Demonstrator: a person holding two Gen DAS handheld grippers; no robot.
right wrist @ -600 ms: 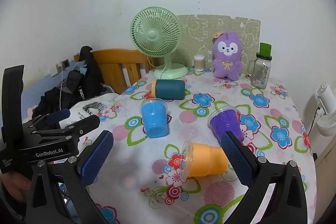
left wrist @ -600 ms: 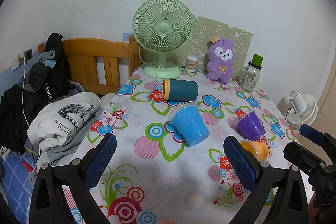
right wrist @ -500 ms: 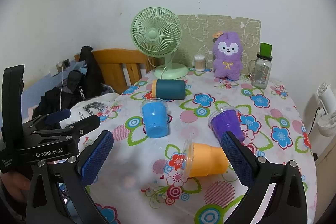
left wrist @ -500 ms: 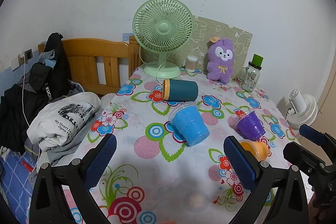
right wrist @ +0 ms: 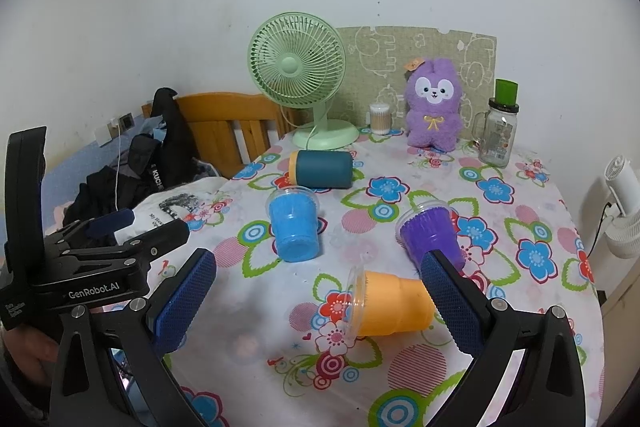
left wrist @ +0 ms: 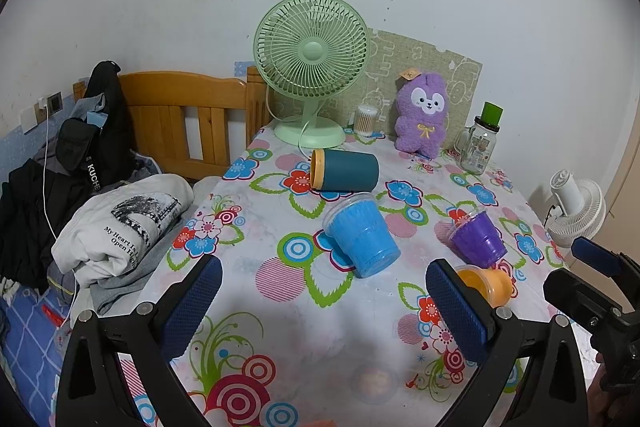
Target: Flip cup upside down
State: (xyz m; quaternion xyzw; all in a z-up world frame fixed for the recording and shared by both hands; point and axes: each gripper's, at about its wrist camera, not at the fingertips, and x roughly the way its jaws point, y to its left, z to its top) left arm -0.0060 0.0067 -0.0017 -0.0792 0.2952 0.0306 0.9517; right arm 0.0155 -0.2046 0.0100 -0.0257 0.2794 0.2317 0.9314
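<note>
Left claw [left wrist: 322,301]: spread wide and empty, hovering over the near edge of the worktop [left wrist: 280,339], nearest the blue cup.
Right claw [right wrist: 320,295]: also spread wide with nothing in it, hovering above the near right part of the worktop; the orange cup lies between its pads in that view, but the pads sit above it and do not touch it.
Cups: four lie on their sides on the flowered cloth. The teal cup [left wrist: 345,170] with a yellow rim is toward the far edge, just in front of the green fan [left wrist: 312,67]. The blue cup [left wrist: 362,237] is mid-worktop, rim pointing to the far left. The purple cup [right wrist: 432,233] is toward the right edge. The orange cup [right wrist: 390,307] is nearest the front, its clear rim facing left.
Step in hand: judged as approach; no cup is gripped yet, and which cup is meant cannot be told.
Risk, rolling: a cup on its side will likely roll if one pad nudges it first, and the purple and orange cups lie toward the right edge.
Risk, crushing: the clear rims look thin; a hard squeeze could buckle them or pop the cup out.
Risk, collision: the orange and purple cups lie close together, so closing on one may knock the other.
Risk, cloth: dragging a cup could bunch the cloth and leave it tilted.
</note>
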